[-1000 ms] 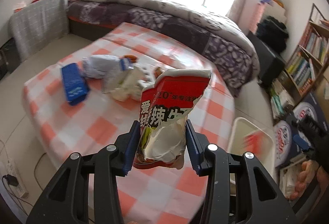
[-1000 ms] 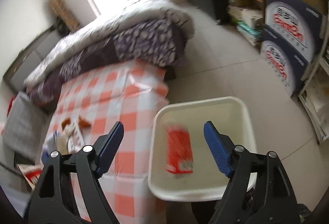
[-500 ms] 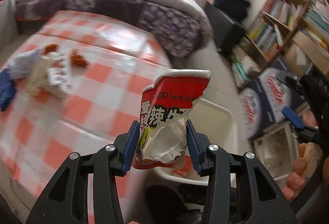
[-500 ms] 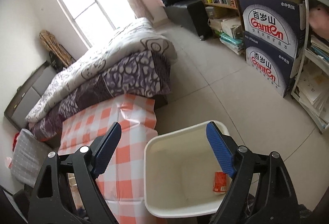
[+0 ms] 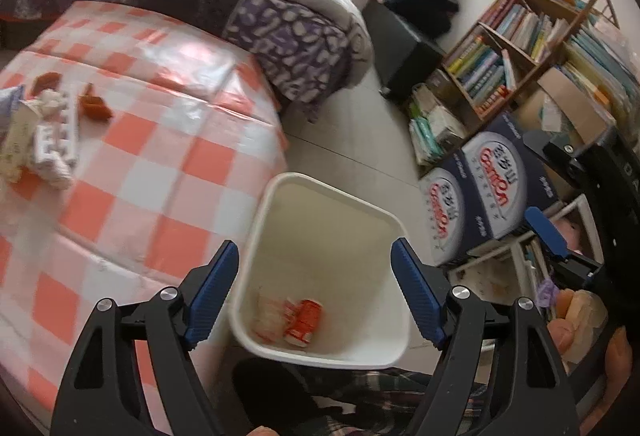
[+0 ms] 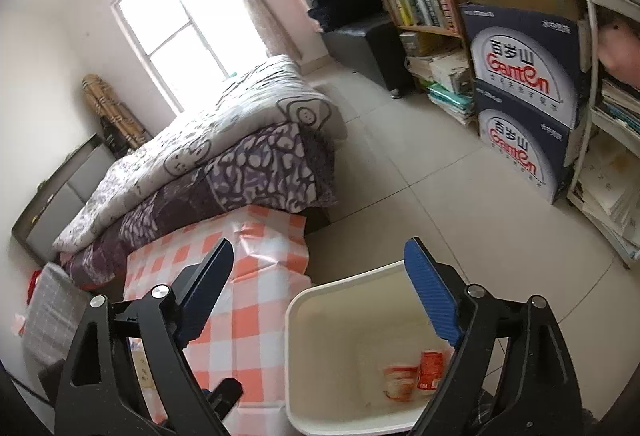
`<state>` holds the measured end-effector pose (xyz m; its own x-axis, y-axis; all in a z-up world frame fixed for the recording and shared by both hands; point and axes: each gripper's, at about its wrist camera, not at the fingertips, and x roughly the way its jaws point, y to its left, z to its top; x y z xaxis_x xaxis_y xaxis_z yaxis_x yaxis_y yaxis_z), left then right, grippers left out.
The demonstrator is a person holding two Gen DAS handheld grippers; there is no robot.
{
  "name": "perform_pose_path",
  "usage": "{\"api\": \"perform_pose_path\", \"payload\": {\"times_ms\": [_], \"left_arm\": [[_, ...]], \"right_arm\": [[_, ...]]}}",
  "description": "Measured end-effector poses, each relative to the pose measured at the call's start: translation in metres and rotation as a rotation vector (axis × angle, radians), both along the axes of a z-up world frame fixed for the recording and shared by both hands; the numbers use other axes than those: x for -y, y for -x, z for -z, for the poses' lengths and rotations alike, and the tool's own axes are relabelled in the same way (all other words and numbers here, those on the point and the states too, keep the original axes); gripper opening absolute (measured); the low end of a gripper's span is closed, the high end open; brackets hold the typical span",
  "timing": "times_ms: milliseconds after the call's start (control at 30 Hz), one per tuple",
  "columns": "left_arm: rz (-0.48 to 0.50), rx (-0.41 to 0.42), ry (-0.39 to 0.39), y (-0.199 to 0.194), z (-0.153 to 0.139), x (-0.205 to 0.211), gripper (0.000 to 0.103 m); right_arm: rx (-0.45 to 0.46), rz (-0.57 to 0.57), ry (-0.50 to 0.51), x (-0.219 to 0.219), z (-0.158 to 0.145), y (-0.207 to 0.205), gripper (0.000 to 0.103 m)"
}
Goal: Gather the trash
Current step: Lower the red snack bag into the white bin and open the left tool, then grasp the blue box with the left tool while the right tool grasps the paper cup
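The left gripper (image 5: pixel 314 290) hung over the white bin (image 5: pixel 280 191) with its jaws opening and nothing between them, pointing down into the bin's mouth, which is a fitting stance for dropping rubbish straight in. At the bottom of the bin lay two pieces of trash side by side: a pale crumpled snack bag (image 5: pixel 269 317) and a red wrapper (image 5: pixel 304 320), touching or nearly so. The right gripper (image 6: pixel 318 296) was also opening and empty; in its own view the bin sat below and between its fingers, slightly to the right, and the same two wrappers showed on the bin floor. In the left view that gripper sat off at the right edge with a hand (image 5: pixel 580 320) behind it, apparently kept clear of the drop.

The bin stood on the floor just beside the corner of the low table with the orange checked cloth (image 5: pixel 168 171), close enough, I judge, to make each trip from table to bin short. More trash (image 5: pixel 44 131) waited at the far left of the cloth: a pale crumpled heap and a couple of small brown scraps (image 5: pixel 94 105) near it. So the task looked only partly done, and a return to that heap seemed the likely next job
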<state>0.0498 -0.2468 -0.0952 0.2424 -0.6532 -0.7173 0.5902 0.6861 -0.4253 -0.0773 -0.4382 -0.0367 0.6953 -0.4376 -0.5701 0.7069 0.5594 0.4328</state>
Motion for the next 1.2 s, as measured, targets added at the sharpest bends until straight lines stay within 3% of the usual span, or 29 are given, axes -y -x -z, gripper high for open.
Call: {"api": "perform_pose_path", "payload": {"times_ms": [333, 667, 833, 967, 1200], "left_arm": [[-0.186, 0.114, -0.09, -0.025, -0.018, -0.073, 0.078], [-0.411, 0.082, -0.18, -0.07, -0.006, -0.155, 0.082], [-0.61, 0.06, -0.336, -0.128, 0.018, -0.213, 0.083], [-0.756, -0.001, -0.406, -0.189, 0.044, -0.261, 0.083], [-0.797, -0.158, -0.495, -0.268, 0.112, -0.29, 0.083]], "right_arm": [[-0.056, -0.18, 0.17, -0.07, -0.021, -0.047, 0.096], [-0.094, -0.377, 0.259, -0.152, -0.041, -0.116, 0.096], [-0.15, -0.451, 0.268, -0.168, -0.025, -0.143, 0.096], [-0.231, -0.492, 0.252, -0.169, 0.004, -0.161, 0.096], [-0.265, -0.58, 0.123, -0.168, 0.018, -0.185, 0.096]]}}
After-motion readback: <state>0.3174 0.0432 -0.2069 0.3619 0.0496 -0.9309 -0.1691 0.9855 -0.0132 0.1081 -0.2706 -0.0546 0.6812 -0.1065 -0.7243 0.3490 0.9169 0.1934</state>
